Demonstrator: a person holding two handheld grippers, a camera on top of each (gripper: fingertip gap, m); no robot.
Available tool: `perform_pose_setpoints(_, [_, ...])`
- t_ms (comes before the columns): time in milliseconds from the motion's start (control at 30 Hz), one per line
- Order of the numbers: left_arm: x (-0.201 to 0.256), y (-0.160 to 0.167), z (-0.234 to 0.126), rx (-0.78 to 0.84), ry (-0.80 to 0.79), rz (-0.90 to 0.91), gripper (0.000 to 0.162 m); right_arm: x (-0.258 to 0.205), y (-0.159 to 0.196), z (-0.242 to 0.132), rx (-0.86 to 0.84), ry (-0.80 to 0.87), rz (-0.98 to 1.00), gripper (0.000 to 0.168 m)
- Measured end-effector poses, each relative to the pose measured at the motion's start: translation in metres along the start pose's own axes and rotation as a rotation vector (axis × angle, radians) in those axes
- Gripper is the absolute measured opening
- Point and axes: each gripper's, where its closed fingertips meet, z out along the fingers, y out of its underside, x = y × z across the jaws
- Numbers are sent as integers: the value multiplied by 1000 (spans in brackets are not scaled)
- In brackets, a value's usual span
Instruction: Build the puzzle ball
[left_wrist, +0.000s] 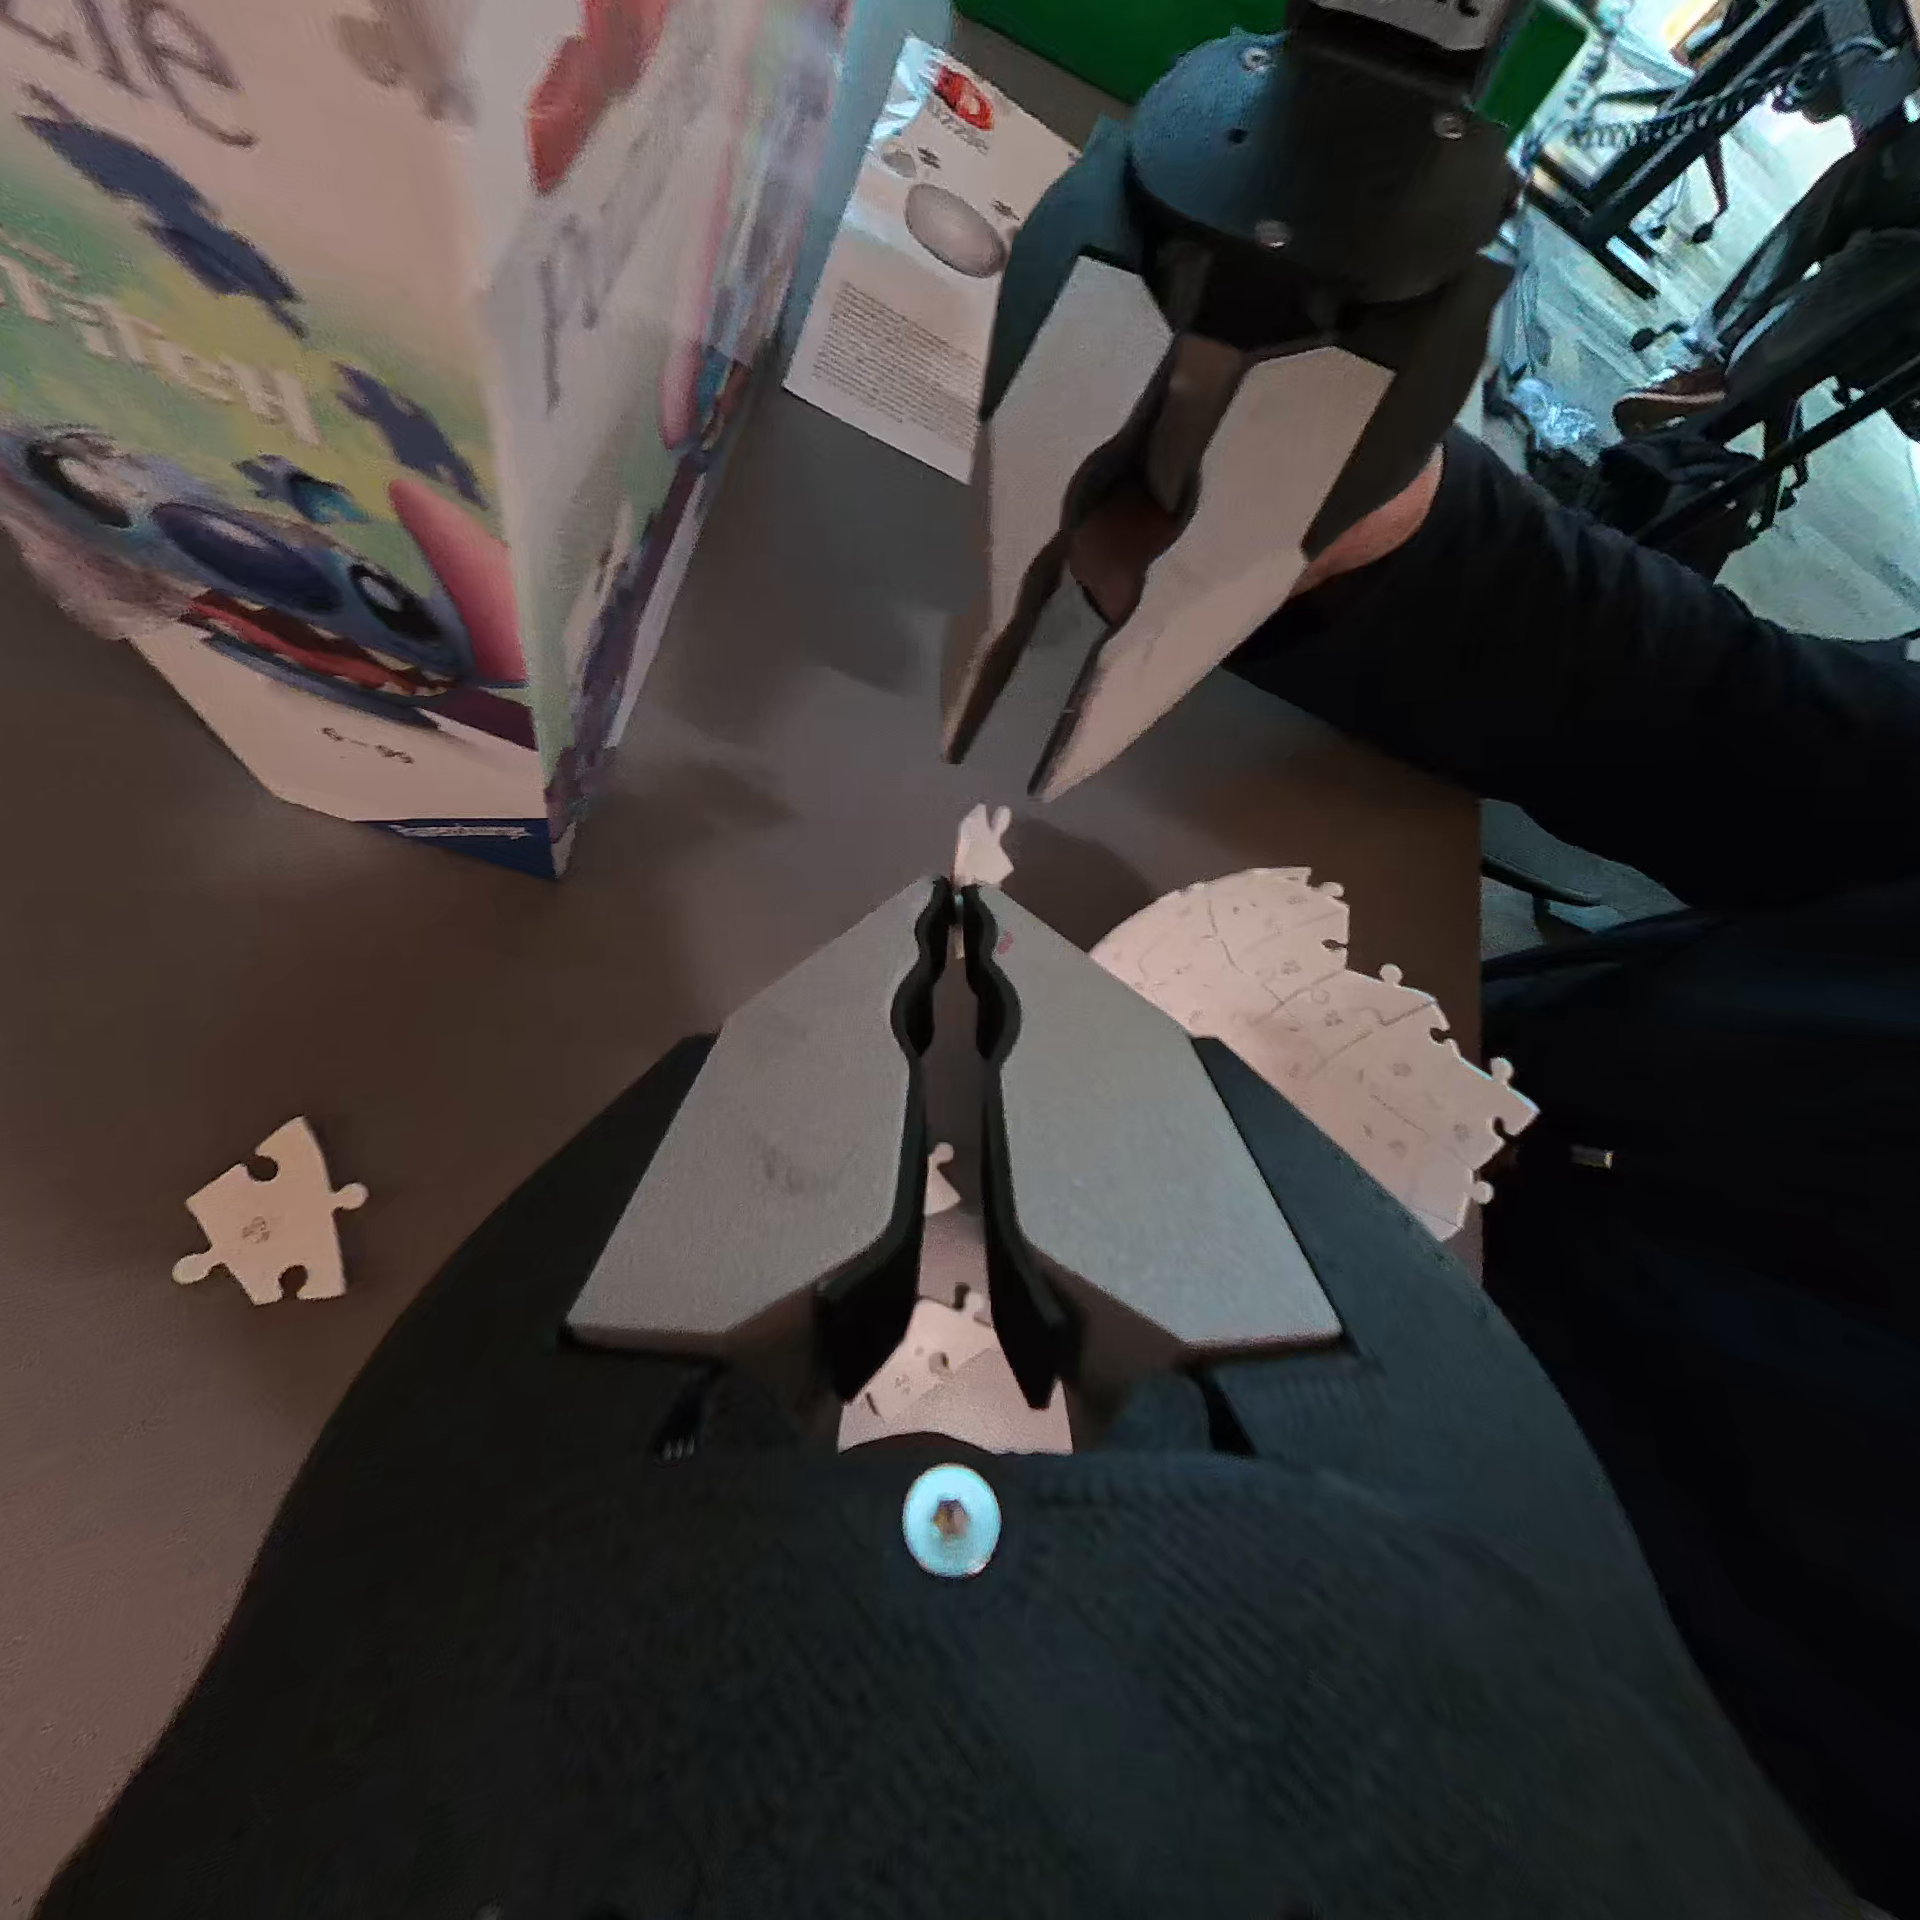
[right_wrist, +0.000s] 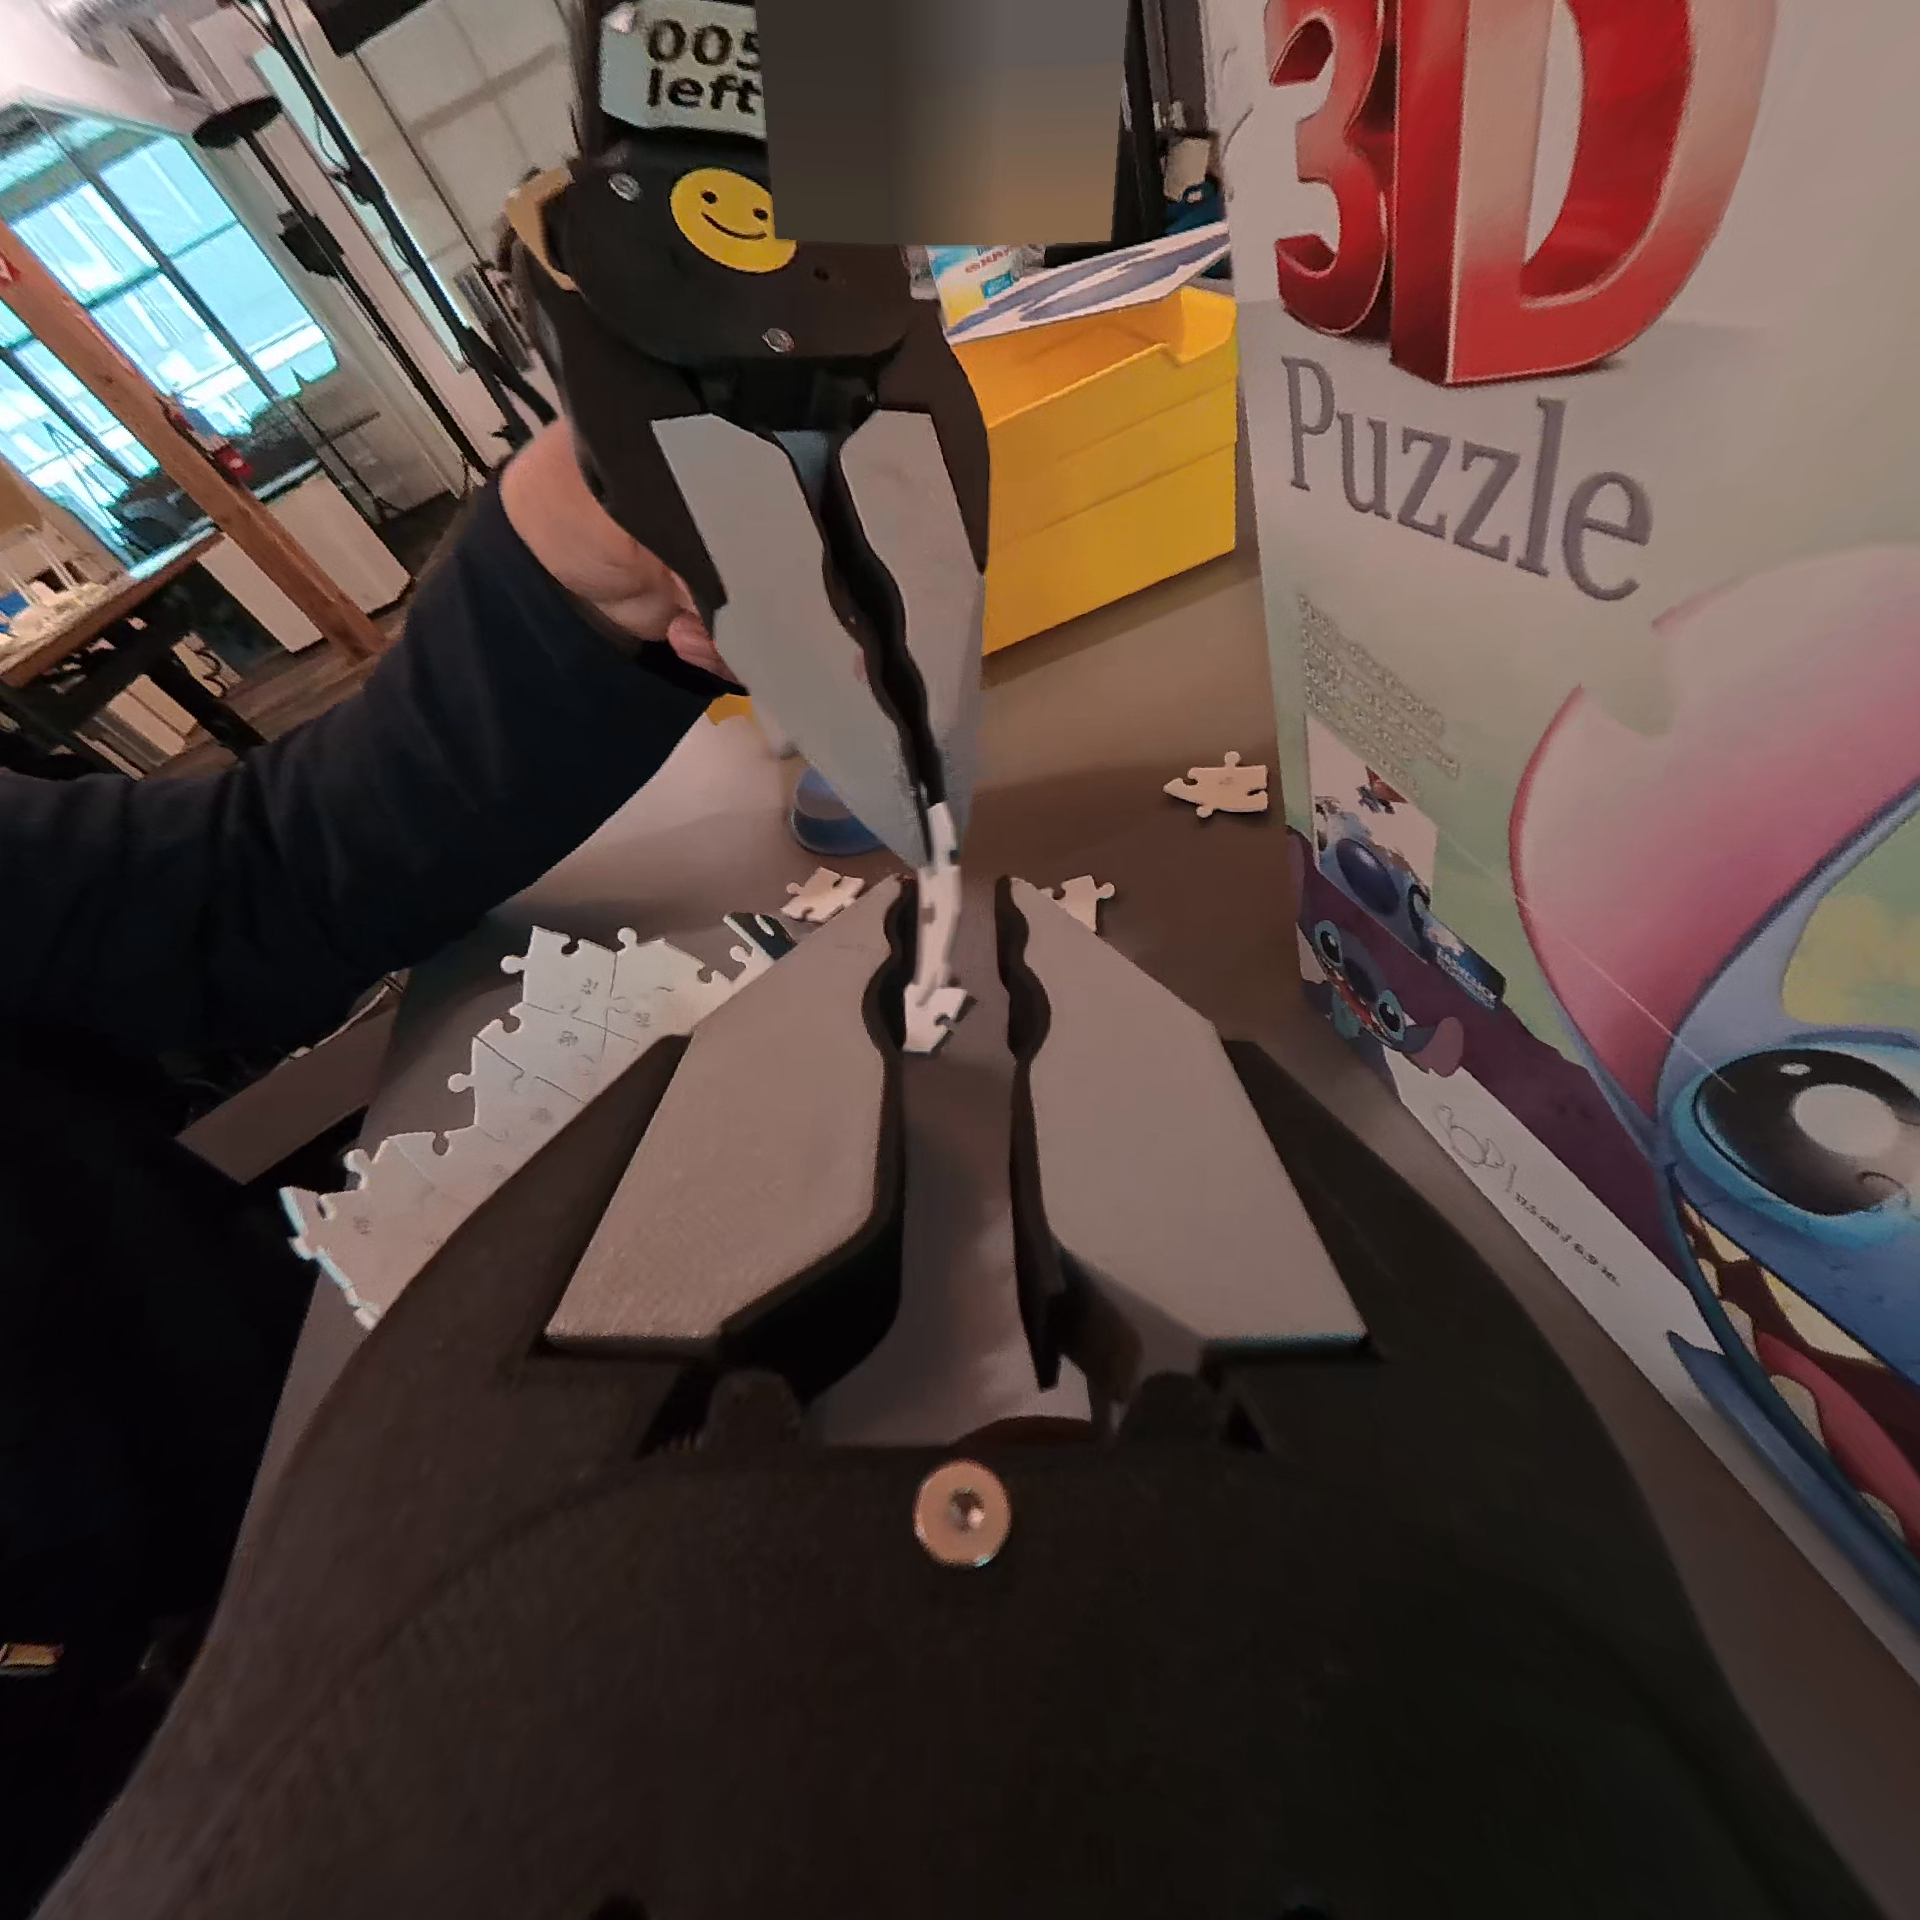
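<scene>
My left gripper (left_wrist: 956, 885) is shut on a white puzzle piece (left_wrist: 982, 836), which sticks out past its tips. In the right wrist view the left gripper (right_wrist: 940, 821) points down and the piece (right_wrist: 935, 956) hangs from it, edge-on, above the table. My right gripper (right_wrist: 951, 891) is open, its fingers on either side of the hanging piece and close to it. It also shows in the left wrist view (left_wrist: 997, 774), tips just beyond the piece. A curved assembled section of white pieces (left_wrist: 1299, 1018) (right_wrist: 561, 1039) lies on the table beside both grippers.
The tall puzzle box (left_wrist: 312, 436) (right_wrist: 1558, 727) stands close by on the brown table (left_wrist: 520, 1039). Loose white pieces (left_wrist: 265, 1210) (right_wrist: 1221, 784) (right_wrist: 826, 894) (right_wrist: 1081, 894) lie around. An instruction sheet (left_wrist: 914, 301) and a yellow bin (right_wrist: 1101, 457) are farther back. A person's dark sleeves (left_wrist: 1610, 707) (right_wrist: 312, 810) reach in. Only a small space, under 4 cm, lies between the two pairs of fingers.
</scene>
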Motion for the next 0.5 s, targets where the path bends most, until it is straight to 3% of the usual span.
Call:
perform_pose_setpoints(267, [10,6,5,-80,-65,107,0,-10,18,11,-107,-25,-54,7])
perform_pose_setpoints(500, [15,6,1,-107,-115,165,0,-19,16,11,-96,-70,-67,0])
